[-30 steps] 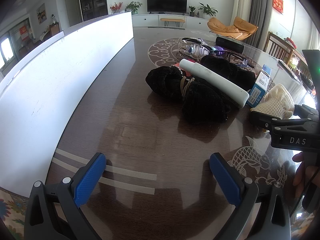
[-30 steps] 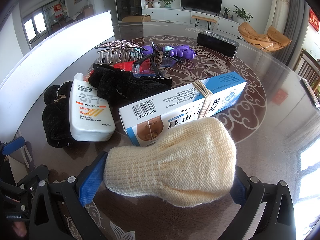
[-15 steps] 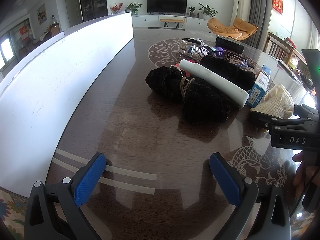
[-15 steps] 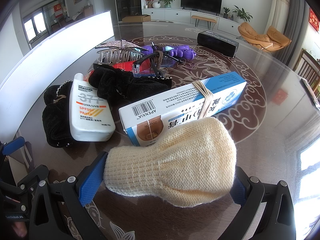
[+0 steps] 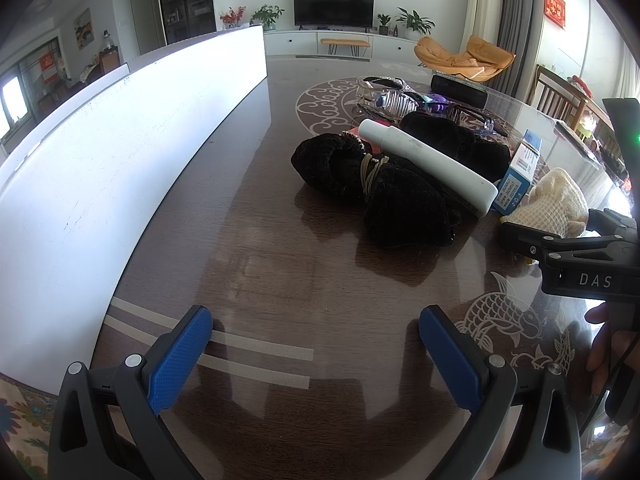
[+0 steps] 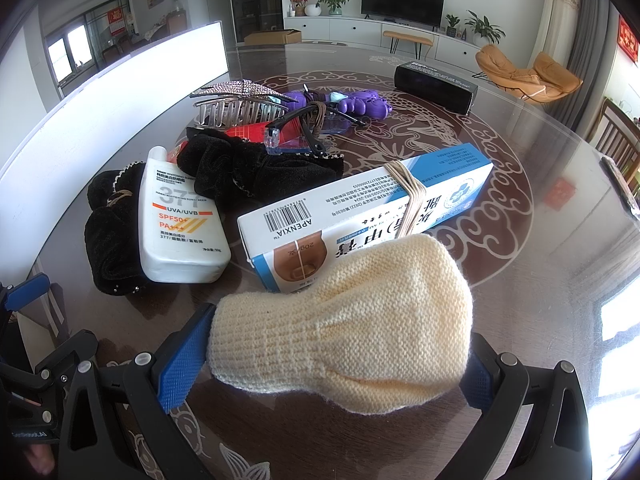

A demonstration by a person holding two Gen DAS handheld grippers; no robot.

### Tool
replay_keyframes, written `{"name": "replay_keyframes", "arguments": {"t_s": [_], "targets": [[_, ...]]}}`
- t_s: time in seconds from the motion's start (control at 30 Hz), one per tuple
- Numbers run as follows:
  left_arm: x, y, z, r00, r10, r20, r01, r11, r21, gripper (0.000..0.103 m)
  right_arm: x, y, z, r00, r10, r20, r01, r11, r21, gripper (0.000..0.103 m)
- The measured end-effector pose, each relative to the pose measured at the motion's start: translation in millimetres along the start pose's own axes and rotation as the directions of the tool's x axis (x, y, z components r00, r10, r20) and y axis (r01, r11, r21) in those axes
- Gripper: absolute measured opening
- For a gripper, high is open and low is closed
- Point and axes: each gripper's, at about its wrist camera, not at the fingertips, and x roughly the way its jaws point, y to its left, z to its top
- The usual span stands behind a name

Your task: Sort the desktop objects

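One cream knit pouch (image 6: 352, 320) between right claw (image 6: 332, 344) pads

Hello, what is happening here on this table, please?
A person is sorting small things on a dark glass-topped table with two hand-held grippers. The right gripper has its fingers on both sides of a cream knitted pouch, apparently gripping it. The left gripper is open and empty over bare table. The rest waits in a pile: a sunscreen bottle, a blue and white box, black scrunchies and a hair claw.
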Motion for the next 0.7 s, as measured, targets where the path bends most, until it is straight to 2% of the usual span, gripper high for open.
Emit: {"name": "replay_keyframes", "arguments": {"t_s": [0.7], "targets": [[1.4,-0.9,-0.6,1.000,0.000,0.001,0.000,1.000,0.000,0.103,0.0,0.0,-0.1,1.000,0.000,0.000,0.000,1.000,0.000,0.103]]}}
